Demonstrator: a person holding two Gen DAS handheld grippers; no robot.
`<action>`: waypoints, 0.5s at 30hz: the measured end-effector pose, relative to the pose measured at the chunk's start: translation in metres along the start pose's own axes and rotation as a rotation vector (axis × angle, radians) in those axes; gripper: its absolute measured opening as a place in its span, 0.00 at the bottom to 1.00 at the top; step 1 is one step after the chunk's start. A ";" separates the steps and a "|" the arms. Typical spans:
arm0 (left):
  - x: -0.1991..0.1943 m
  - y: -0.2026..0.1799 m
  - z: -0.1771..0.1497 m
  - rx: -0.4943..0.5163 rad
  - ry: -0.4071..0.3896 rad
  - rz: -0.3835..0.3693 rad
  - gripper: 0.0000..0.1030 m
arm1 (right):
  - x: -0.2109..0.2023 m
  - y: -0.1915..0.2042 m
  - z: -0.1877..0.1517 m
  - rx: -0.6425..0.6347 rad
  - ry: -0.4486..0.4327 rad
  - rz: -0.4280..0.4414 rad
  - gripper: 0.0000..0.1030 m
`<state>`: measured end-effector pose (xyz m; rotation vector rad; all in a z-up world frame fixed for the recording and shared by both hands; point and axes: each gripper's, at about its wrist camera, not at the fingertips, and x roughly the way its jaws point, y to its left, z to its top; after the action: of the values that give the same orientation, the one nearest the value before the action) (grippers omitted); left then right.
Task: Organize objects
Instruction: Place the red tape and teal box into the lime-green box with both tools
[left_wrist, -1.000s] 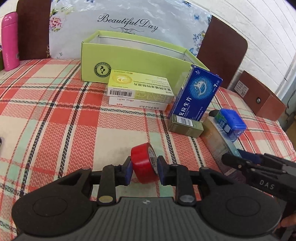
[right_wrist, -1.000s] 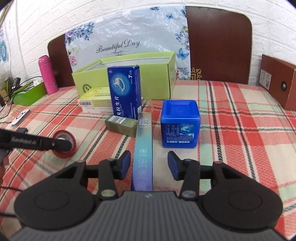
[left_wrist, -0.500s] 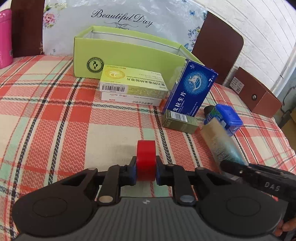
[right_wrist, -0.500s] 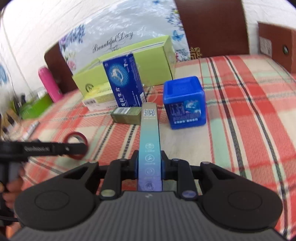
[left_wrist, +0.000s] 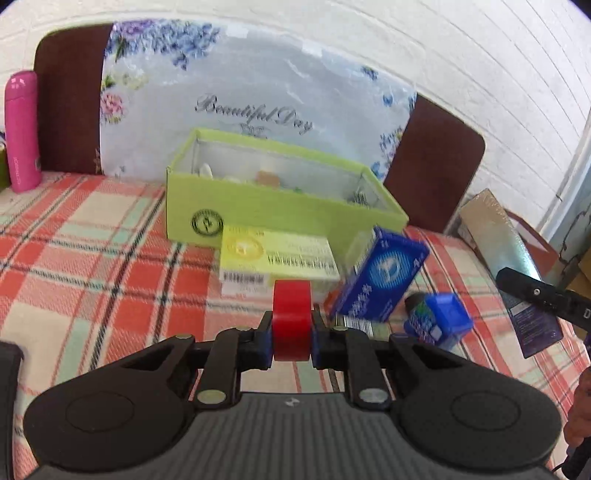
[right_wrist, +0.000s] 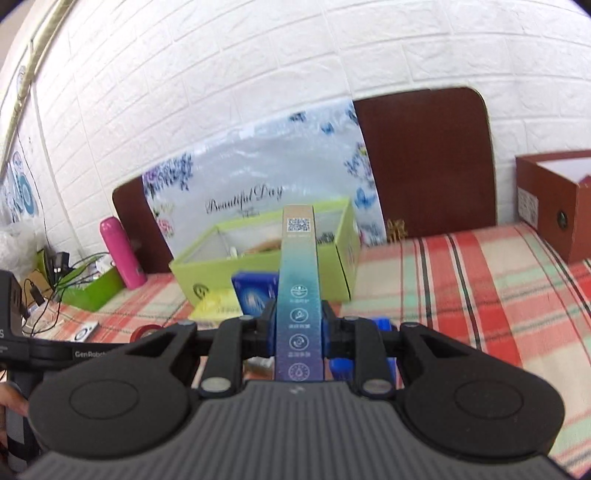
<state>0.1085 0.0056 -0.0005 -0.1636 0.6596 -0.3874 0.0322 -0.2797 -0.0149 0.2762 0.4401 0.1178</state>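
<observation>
Lifted clear of the plaid-clothed counter (left_wrist: 92, 266) since a second ago, the light, stiff red tape roll (left_wrist: 291, 319) is clamped across its flat sides in the left hand-held gripper (left_wrist: 291, 334) and the long teal-to-purple gradient carton (right_wrist: 299, 295) near its end in the right hand-held gripper (right_wrist: 299, 334), with the open lime-green cardboard box (left_wrist: 258, 210) at twelve o'clock.

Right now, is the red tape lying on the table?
No, the red tape is clamped in the left gripper, lifted off the table.

White brick-pattern wall (right_wrist: 258, 92), dark brown headboard (right_wrist: 424, 158), red plaid cloth (left_wrist: 92, 258), bright even light
</observation>
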 end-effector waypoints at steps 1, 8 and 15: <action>-0.001 0.000 0.006 0.004 -0.014 0.003 0.18 | 0.005 0.001 0.006 -0.009 -0.007 0.002 0.21; 0.008 -0.004 0.049 0.036 -0.076 0.052 0.18 | 0.056 0.004 0.043 -0.004 0.000 0.019 0.21; 0.040 -0.001 0.098 0.023 -0.104 0.096 0.18 | 0.118 0.011 0.066 0.002 0.049 0.039 0.21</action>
<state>0.1983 -0.0086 0.0542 -0.1289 0.5582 -0.2921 0.1659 -0.2649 -0.0023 0.2841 0.4838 0.1631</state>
